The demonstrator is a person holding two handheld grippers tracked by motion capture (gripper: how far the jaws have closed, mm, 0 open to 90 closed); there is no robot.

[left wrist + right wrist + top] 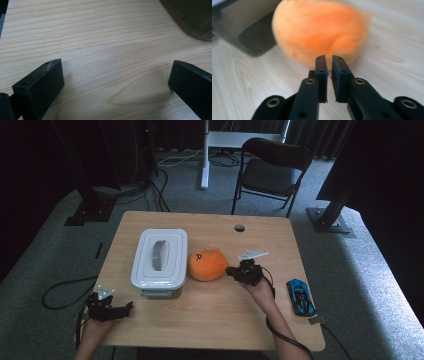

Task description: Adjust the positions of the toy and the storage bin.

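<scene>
An orange plush toy [206, 265] lies at the middle of the wooden table [210, 315], right beside a white lidded container [159, 262]. My right gripper [231, 271] points at the plush from its right, its tips at the toy's edge. In the right gripper view its jaws [327, 58] stand only a narrow slit apart, with nothing between them and the blurred plush [319, 30] just ahead. My left gripper [125, 307] rests at the table's near left corner, open wide over bare wood [116, 80].
A blue toy car [300, 297] lies near the table's right edge. A folding chair [272, 170] stands beyond the far edge, with dark stands at both sides. The container's corner [192, 17] is ahead of the left gripper.
</scene>
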